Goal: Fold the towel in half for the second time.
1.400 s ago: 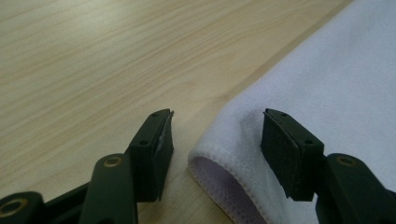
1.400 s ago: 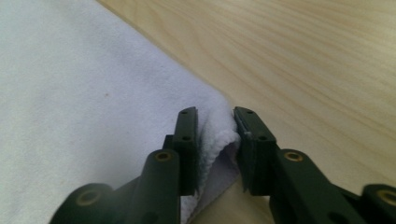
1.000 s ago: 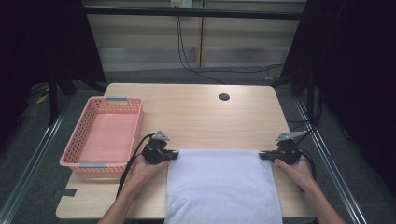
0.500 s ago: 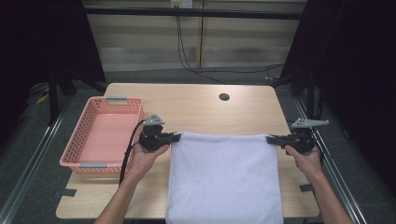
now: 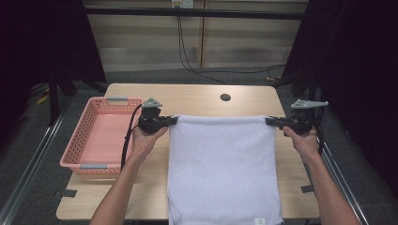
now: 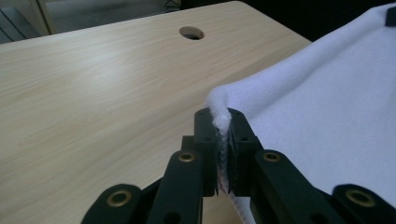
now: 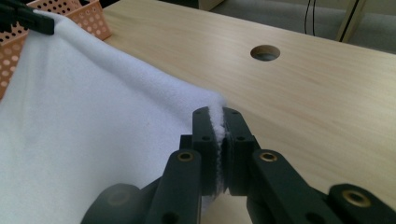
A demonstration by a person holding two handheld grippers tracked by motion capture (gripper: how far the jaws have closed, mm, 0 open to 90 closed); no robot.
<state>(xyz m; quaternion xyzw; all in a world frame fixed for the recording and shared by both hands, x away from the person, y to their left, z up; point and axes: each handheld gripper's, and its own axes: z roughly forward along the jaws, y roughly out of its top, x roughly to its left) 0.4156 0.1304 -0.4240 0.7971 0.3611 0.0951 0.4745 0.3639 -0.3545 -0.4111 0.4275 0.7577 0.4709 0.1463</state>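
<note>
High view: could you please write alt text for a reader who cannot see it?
Two hand-held grippers, the left gripper and the right gripper, each pinch a far corner of a white towel, its far edge stretched between them above a wooden table. A pink basket stands at the table's left.

The white towel (image 5: 220,168) runs off the bottom edge of the high view, and its small corner tag (image 5: 259,221) is too small to read. It hides the surface (image 5: 197,96) beneath it. The pink basket (image 7: 70,14) is cut off by the right gripper view's edge.
</note>
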